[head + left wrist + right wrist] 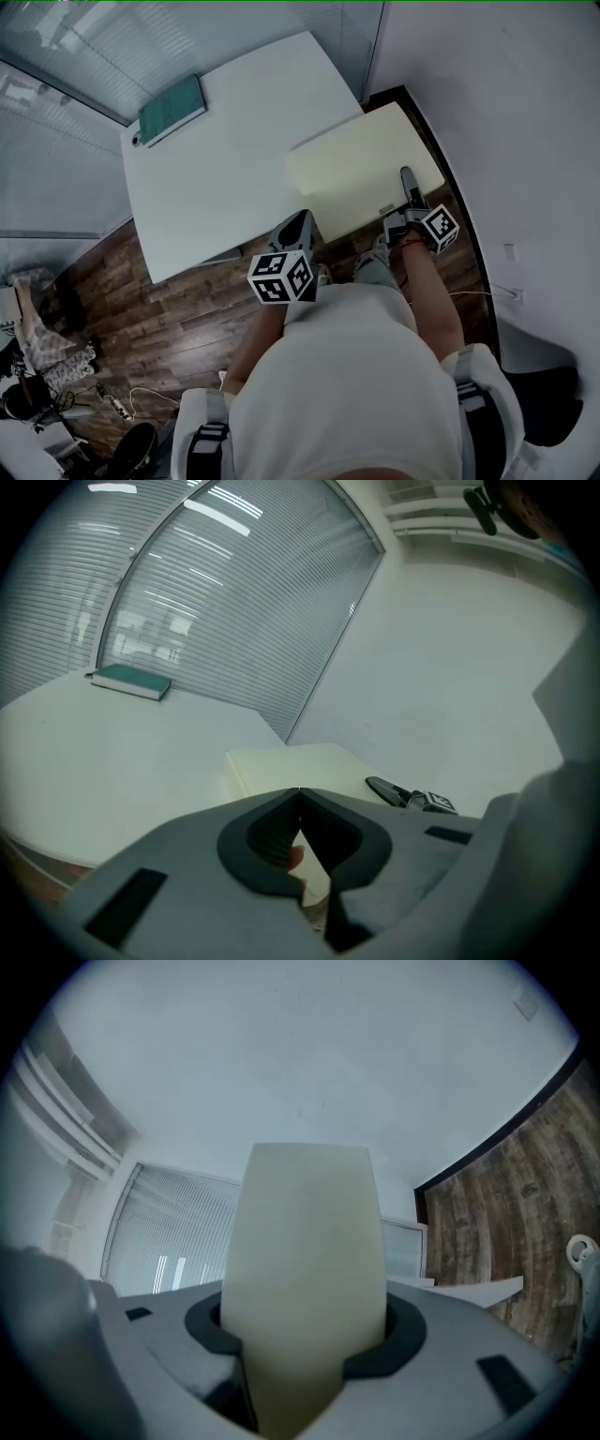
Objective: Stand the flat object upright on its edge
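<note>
A flat cream board (361, 164) lies on the right part of the white table (225, 187) and reaches past its right side. My right gripper (409, 186) is at the board's near right edge, one jaw lying on top. In the right gripper view the board (305, 1260) fills the gap of my right gripper (305, 1330), and both pads press on it. My left gripper (298, 230) hovers at the table's front edge, left of the board, its jaws shut with nothing held. From my left gripper (298, 799) I see the board (291, 766) and the right gripper (398, 794) ahead.
A green book (172, 110) lies at the table's far left corner, also visible as the green book (131, 682). A white wall (525, 122) runs close along the right. Glass partitions with blinds stand behind. Wood floor (178, 328) lies below, with cables at lower left.
</note>
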A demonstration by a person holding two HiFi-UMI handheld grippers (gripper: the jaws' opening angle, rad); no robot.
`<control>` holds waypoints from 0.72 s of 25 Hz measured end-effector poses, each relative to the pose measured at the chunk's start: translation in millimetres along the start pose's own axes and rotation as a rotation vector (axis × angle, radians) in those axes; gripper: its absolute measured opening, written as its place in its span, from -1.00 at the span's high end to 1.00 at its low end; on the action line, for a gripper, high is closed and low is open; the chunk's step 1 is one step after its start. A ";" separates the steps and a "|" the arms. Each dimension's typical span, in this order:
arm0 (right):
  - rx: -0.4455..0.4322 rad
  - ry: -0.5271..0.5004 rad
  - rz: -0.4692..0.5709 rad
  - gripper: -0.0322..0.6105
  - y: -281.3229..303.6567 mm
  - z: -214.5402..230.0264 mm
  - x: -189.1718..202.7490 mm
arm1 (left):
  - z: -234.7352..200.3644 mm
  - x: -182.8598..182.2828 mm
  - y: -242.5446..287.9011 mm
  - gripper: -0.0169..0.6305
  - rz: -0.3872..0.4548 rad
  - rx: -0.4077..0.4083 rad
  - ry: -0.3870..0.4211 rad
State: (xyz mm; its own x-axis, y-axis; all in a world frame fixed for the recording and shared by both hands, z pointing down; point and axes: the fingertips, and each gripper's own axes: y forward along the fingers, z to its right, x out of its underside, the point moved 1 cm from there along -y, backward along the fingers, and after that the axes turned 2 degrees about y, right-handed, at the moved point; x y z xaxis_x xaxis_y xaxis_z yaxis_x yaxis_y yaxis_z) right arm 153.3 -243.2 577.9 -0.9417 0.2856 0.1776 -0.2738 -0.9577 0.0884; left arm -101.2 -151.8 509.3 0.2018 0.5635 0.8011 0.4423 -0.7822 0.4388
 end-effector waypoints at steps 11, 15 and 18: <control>0.020 -0.122 0.043 0.08 3.1 -38.2 2.5 | -19.0 -2.4 -15.5 0.89 0.026 -0.012 -0.031; -0.009 -0.171 0.050 0.08 13.4 -62.2 2.7 | -28.6 -2.2 -18.9 0.89 0.025 -0.024 -0.036; -0.034 -0.246 0.045 0.08 27.2 -85.7 3.9 | -32.9 -5.9 -20.2 0.89 0.027 -0.023 -0.031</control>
State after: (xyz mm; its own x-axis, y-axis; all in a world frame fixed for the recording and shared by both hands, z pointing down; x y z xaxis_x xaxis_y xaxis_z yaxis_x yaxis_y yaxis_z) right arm 125.4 -271.1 497.1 -0.8785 0.2384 0.4140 -0.2431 -0.9691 0.0423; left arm -140.1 -148.0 509.2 0.2405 0.5499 0.7998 0.4161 -0.8029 0.4269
